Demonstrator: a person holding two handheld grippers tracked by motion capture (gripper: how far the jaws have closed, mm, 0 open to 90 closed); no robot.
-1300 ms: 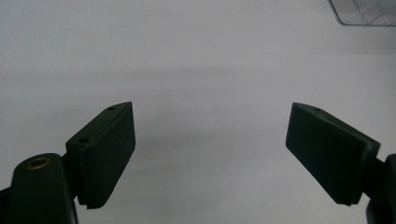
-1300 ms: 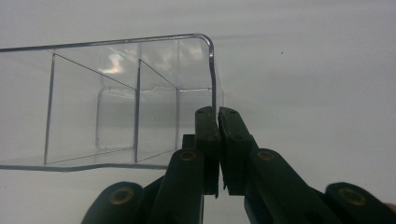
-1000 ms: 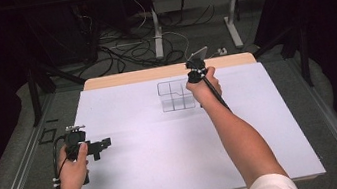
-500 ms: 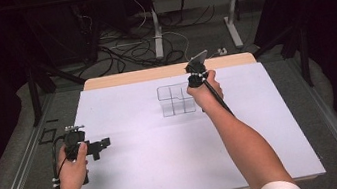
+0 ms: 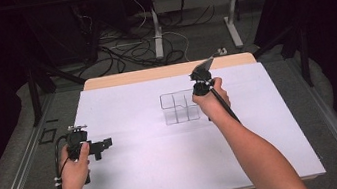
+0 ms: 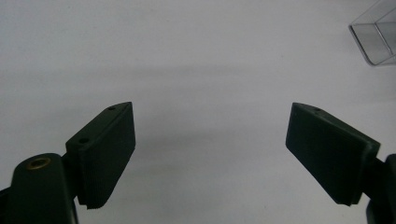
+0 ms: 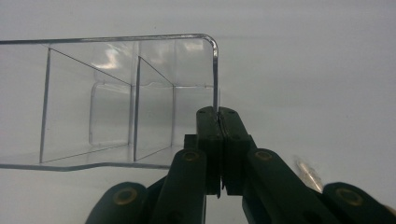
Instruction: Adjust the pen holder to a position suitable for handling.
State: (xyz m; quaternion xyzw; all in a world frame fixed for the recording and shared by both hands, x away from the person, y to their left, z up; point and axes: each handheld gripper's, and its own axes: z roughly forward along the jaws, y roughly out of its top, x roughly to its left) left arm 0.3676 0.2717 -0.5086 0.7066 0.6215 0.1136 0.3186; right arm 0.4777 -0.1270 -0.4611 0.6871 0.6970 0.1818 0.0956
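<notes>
A clear plastic organizer box (image 5: 178,107) with inner dividers stands on the white tabletop (image 5: 168,170), a little beyond the middle. My right gripper (image 5: 200,94) comes down at the box's right side. In the right gripper view its jaws (image 7: 217,114) are shut on the box's thin right-hand wall (image 7: 215,79). My left gripper (image 5: 102,145) is held low over the table's left part, pointing right, well apart from the box. Its jaws (image 6: 210,154) are open with nothing but bare table between them, and a corner of the box (image 6: 376,37) shows at the upper right.
A wooden strip (image 5: 168,71) runs along the table's far edge. Beyond it are table legs and loose cables (image 5: 149,47) on the floor. Grey floor and a metal rail (image 5: 17,177) flank the table's left side.
My right hand has drawn the clear box a little toward the person's side of the table. The left gripper has stayed where it was.
</notes>
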